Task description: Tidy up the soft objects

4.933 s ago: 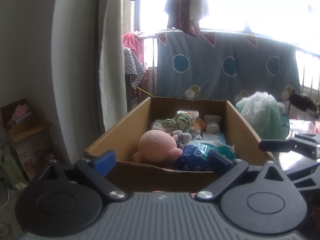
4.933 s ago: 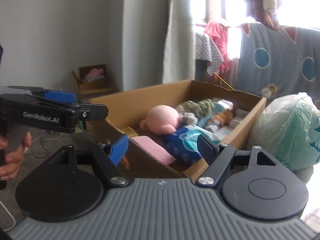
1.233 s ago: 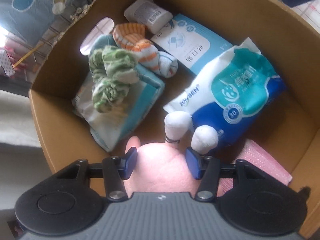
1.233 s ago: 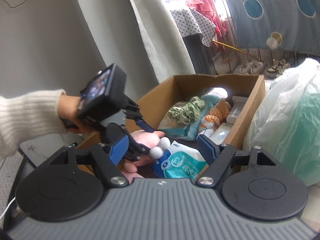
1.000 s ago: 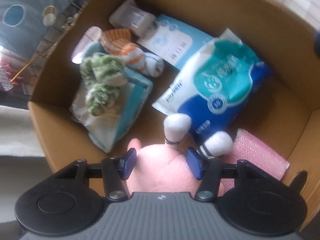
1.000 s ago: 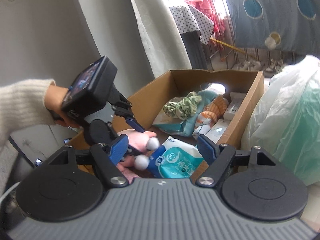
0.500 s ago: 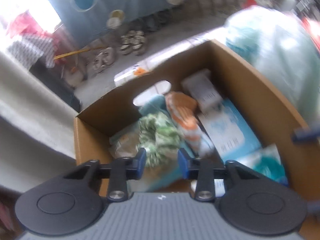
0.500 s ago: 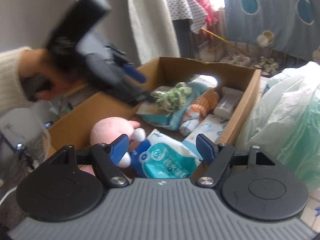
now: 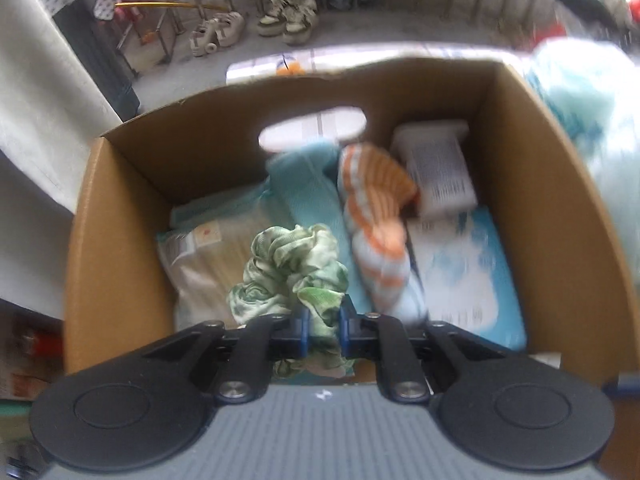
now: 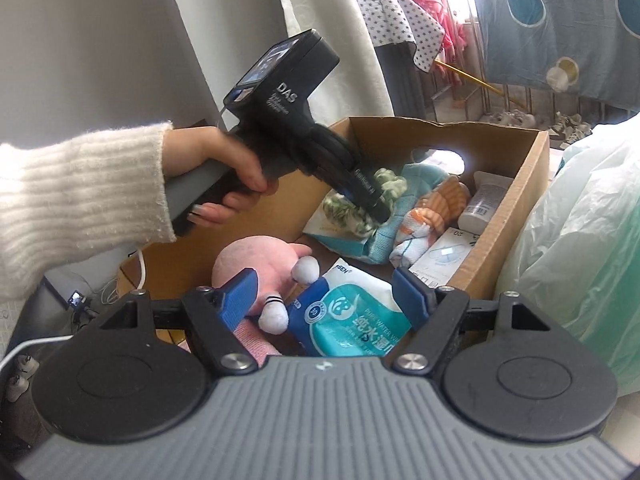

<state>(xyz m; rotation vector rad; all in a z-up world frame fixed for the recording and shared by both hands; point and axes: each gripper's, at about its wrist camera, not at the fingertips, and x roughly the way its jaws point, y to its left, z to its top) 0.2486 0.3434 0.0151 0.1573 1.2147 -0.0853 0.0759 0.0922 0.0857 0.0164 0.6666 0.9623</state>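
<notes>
Soft daylight from the window (image 10: pixel 460 8) behind — left wrist view motion-blurred, right wrist view sharp, fisheye bending at edges, mild glare.

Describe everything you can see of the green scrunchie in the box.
The scrunchie is a ring of gathered, crinkled cloth, pale green with darker green and white blotches; it looks thin and soft. It lies in the cardboard box on a beige and teal packet, left of the orange-striped sock. The left gripper has just been closing and its blue fingers now pinch a fold at the near edge. Whether it is lifted off the packet cannot be told.
</notes>
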